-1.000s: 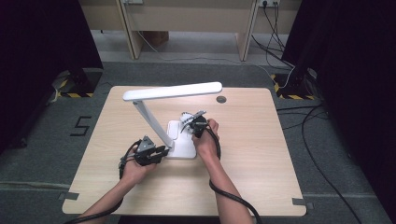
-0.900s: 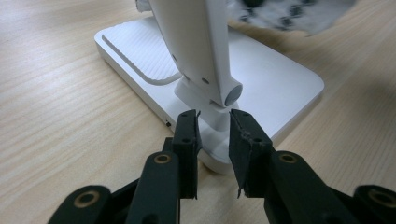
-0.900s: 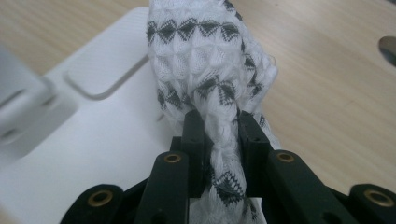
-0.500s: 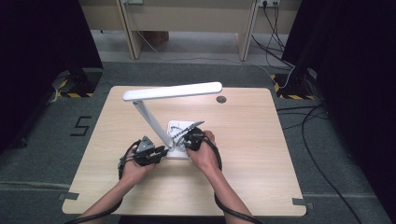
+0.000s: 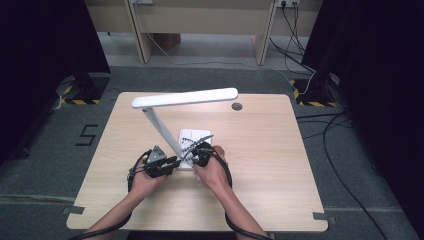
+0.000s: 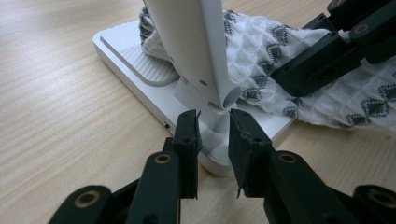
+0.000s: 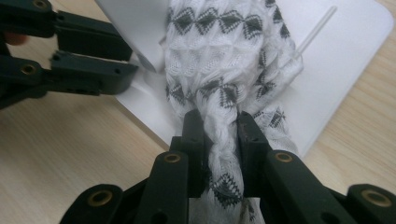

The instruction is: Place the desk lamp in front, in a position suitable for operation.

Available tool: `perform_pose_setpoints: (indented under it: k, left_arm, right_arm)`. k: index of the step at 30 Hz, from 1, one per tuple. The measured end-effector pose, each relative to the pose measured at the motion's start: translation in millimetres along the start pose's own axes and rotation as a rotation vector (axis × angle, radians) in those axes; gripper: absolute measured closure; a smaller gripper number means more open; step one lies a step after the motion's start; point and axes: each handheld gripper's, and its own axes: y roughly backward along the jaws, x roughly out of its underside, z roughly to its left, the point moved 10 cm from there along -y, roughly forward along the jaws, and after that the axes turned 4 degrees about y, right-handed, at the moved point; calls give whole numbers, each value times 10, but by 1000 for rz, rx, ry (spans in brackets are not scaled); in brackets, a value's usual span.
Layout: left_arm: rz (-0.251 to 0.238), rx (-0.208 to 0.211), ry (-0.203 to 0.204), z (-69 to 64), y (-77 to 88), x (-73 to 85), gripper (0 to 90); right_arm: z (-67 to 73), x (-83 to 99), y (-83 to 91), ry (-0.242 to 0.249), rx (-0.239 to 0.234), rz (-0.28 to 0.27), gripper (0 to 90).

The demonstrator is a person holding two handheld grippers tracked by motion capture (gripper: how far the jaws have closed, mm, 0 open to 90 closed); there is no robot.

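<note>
On the pale wooden table (image 5: 280, 165), the right gripper (image 7: 218, 122) is pinching a white waffle-weave cloth with grey diamonds (image 7: 224, 70) bunched over the white desk lamp's flat base (image 6: 126, 60). The left gripper (image 6: 214, 122) is bracing the hinge foot between its jaws, though I cannot tell whether the pads are touching it. Dragging the cloth hard risks snagging the stem and tipping the lamp. Grey carpet and trailing cables are surrounding the table.

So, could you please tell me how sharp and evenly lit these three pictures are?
High view: soft, even light, dark surroundings, white desk lamp bright. Left gripper view: lamp base sharp, near jaws slightly soft. Right gripper view: white patterned knitted cloth crisp, no glare.
</note>
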Motion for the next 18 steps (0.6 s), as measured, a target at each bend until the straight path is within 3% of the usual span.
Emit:
perform_pose_setpoints:
  k: [11,14,18]
  left_arm:
    - [5,3,-2,-5,6,4,716]
    - [4,5,-2,-6,12,7,716]
    - [5,3,0,-1,26,12,714]
  right_arm:
    - [-380,261,203,-40,102,71,780]
    - [-335,256,276,-32,73,56,780]
    - [-75,186,295,0,-3,39,779]
